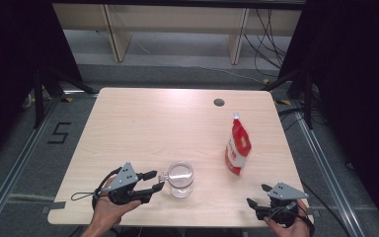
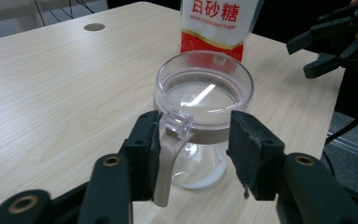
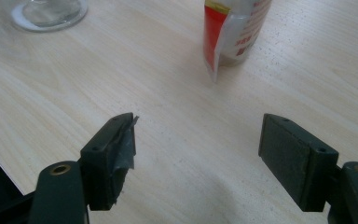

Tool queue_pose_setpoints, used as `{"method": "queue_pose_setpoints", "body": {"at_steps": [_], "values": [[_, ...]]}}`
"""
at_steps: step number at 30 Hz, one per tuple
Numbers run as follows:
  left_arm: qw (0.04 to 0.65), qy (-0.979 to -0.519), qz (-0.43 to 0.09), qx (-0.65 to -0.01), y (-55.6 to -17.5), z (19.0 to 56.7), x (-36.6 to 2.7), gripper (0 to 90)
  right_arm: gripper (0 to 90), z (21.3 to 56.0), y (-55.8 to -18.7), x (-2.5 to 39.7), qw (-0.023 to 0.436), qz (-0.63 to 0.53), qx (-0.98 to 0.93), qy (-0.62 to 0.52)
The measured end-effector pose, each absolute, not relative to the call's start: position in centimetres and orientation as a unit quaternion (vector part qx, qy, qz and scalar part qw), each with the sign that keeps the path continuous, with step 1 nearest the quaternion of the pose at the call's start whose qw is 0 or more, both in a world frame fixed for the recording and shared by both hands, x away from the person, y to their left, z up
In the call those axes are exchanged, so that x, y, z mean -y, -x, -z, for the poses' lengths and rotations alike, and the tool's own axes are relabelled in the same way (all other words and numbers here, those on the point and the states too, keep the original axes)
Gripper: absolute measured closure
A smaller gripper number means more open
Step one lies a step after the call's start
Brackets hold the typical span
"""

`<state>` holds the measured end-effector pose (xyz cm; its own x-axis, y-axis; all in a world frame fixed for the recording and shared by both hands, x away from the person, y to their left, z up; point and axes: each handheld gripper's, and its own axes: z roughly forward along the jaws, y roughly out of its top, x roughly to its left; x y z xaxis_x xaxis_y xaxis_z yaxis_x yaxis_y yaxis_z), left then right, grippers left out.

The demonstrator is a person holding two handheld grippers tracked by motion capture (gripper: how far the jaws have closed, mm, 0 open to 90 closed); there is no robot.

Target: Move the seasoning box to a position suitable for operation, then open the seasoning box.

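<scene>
Wooden table (image 1: 143,128), light wood grain, with a round cable hole (image 1: 219,102) near the far edge.

Clear glass jar (image 1: 180,178) stands upright near the front edge, a bit left of center. It has a beige collar and a beige handle (image 2: 167,163) topped by a clear square tab (image 2: 177,123); a clear lid sits on top. In the left gripper view some white powder or residue shows at the bottom and in the upper part under the lid; how much, can't tell.

Left gripper (image 1: 151,180) sits just left of the jar, jaws spread apart. In the left gripper view the handle sits between the jaws, against or right beside the left-hand pad; the right-hand pad is clear of it, with a gap. Not clamped. The person's left hand (image 1: 109,205) holds it from the bottom edge.

Sugar pouch (image 1: 237,147), red and white with a white spout cap, stands upright on the right half of the table, well apart from the jar. Chinese print plus "white granulated sugar" reads in the left gripper view. It looks sealed; contents not visible.

Right gripper (image 1: 257,194) is at the front right corner, near the table edge, jaws wide apart and holding nothing, over bare wood. The pouch is ahead of it, not touching. One pad has a torn bit of tape at its tip in the right gripper view.
</scene>
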<state>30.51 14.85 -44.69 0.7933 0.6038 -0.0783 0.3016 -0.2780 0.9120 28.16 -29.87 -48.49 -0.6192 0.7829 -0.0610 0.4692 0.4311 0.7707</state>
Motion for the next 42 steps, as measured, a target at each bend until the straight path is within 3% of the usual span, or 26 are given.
{"method": "queue_pose_setpoints", "body": {"at_steps": [8, 15, 18, 42], "values": [[0.531, -0.783, -0.141, -0.291, -30.6, 44.2, -14.9, 64.2, 28.0, 48.5, -28.2, 29.8, 0.212, -0.367, -0.821, -0.383], [0.532, -0.786, -0.145, -0.278, -30.6, 44.1, -15.0, 81.3, 28.0, 48.4, -28.3, 29.7, 0.210, -0.365, -0.823, -0.381], [0.531, -0.786, -0.153, -0.276, -30.8, 44.0, -14.8, 84.7, 27.9, 48.4, -28.3, 29.7, 0.214, -0.365, -0.824, -0.377], [0.521, -0.786, -0.165, -0.289, -32.3, 44.9, -13.6, 89.2, 31.5, 48.1, -28.0, 28.8, 0.210, -0.379, -0.822, -0.368]]}}
